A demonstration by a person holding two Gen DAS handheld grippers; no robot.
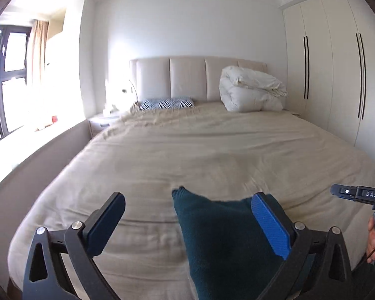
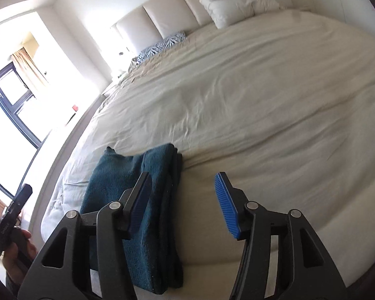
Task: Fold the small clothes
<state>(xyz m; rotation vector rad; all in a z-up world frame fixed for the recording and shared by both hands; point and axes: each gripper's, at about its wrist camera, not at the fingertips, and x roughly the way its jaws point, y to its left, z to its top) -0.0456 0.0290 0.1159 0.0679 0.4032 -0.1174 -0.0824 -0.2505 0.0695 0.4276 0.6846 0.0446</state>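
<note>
A dark teal knit garment [image 1: 220, 240] lies folded in a long narrow stack on the beige bed [image 1: 187, 150], near its foot. My left gripper [image 1: 187, 225] is open above it; the right finger overlaps the cloth. In the right wrist view the garment [image 2: 127, 200] lies lengthwise, layers stacked at its right edge. My right gripper [image 2: 182, 202] is open just above it, the left finger over the cloth, the right finger over bare sheet. Neither gripper holds anything. The right gripper's body [image 1: 362, 195] shows at the left wrist view's right edge.
A white folded duvet [image 1: 250, 90] and a zebra-print pillow [image 1: 167, 103] lie by the padded headboard [image 1: 187, 77]. A wardrobe [image 1: 337, 75] stands to the right, a window [image 1: 10, 75] and ledge to the left. The beige sheet [image 2: 262, 100] is wrinkled.
</note>
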